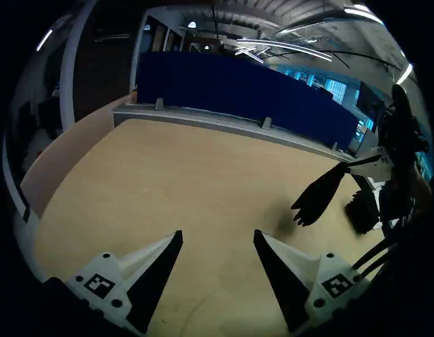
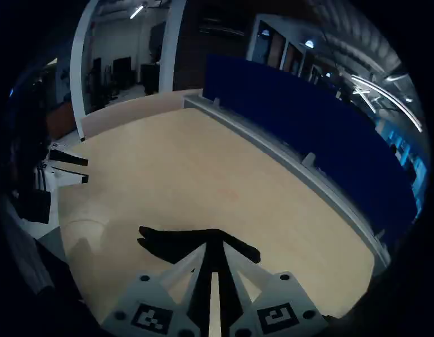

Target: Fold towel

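Right gripper (image 2: 215, 251) clamped on black towel (image 2: 161, 240), bunched. Left gripper (image 1: 217, 238) fingers apart, empty, towel at its 3 o'clock. No fold yet

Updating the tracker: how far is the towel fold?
Nothing folded yet. In hand: right gripper shut on the dark towel, which hangs bunched over the table. Left gripper open, holding nothing. Left to do: lay it flat, fold.

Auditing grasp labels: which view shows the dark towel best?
Left gripper view: the towel hangs from the right gripper over the table, its outline showing from the side. Right gripper view: the towel is a dark strip beyond the shut right gripper, which covers its middle.
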